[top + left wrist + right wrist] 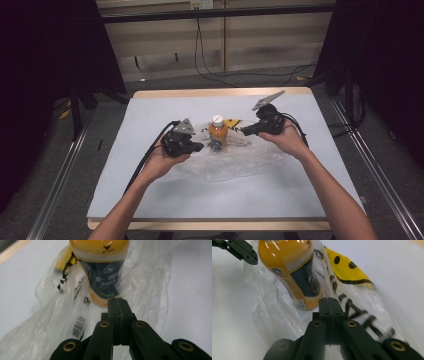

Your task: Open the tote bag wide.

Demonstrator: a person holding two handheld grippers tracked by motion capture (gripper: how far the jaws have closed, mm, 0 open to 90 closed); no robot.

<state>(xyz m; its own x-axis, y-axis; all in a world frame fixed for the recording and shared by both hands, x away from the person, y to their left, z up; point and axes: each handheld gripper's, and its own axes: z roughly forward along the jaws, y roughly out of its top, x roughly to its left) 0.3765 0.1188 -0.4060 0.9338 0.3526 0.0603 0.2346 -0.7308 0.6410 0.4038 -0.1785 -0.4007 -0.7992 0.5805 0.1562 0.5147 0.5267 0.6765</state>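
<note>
Fingers [119, 305] beside crinkly clear bag [50, 322]

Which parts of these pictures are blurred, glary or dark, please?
High view: table evenly lit, surroundings nearly black, bottle small but sharp. Left gripper view: bottle label readable, the closed jaws near the lens soft. Right gripper view: white glare streaks on the bottle's shoulder, motion smear on the plastic bag and its black lettering, smiley print fairly clear.

Left gripper [199, 147], right gripper [245, 131] — jaws closed, facing inward.
</note>
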